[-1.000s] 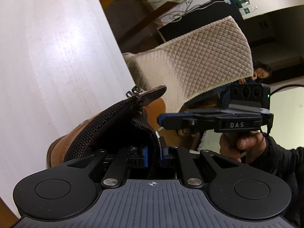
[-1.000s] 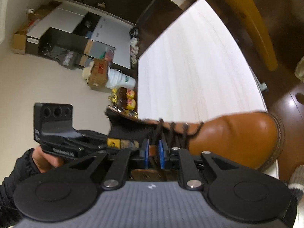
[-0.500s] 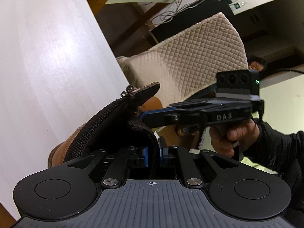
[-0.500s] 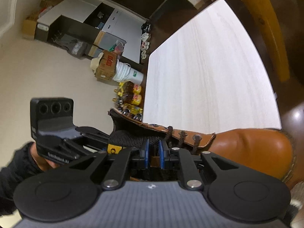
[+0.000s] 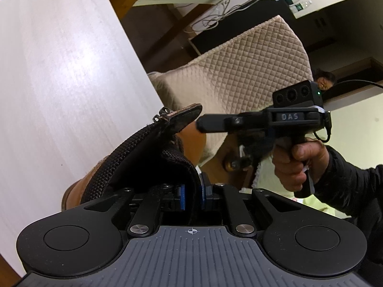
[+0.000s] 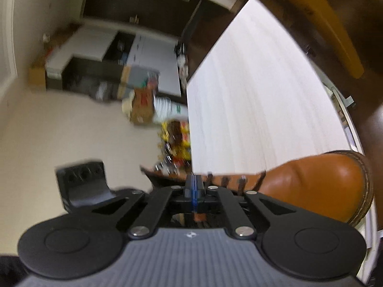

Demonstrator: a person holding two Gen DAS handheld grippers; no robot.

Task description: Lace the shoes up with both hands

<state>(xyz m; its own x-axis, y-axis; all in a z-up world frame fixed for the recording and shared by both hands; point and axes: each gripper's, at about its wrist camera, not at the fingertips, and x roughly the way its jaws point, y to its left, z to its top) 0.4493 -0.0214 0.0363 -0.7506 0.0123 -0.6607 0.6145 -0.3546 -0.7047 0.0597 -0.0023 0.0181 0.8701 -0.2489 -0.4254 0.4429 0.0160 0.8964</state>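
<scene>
A tan leather boot (image 6: 311, 186) with dark laces (image 6: 225, 181) lies on the pale wooden table (image 6: 251, 95). In the left wrist view my left gripper (image 5: 192, 196) has its blue pads on either side of the boot's black padded collar (image 5: 148, 157). Its jaws are opening with the collar still between them. My right gripper (image 5: 201, 124) reaches in from the right, its tip beside the raised tongue (image 5: 184, 114). In the blurred right wrist view the right gripper (image 6: 194, 184) is shut, pads together over the eyelet row, and nothing shows between them.
A quilted beige chair (image 5: 239, 71) stands beyond the table edge. A person's hand (image 5: 294, 162) grips the right tool's handle. A yellow wooden beam (image 6: 323, 24) crosses the far side, and boxes and bottles (image 6: 174, 138) sit on the floor at the table's left.
The right gripper's jaws closed from a gap around the brown tongue to fully together, and its view tilted. In the left wrist view it pulled back right and rose. The left gripper stayed at the collar.
</scene>
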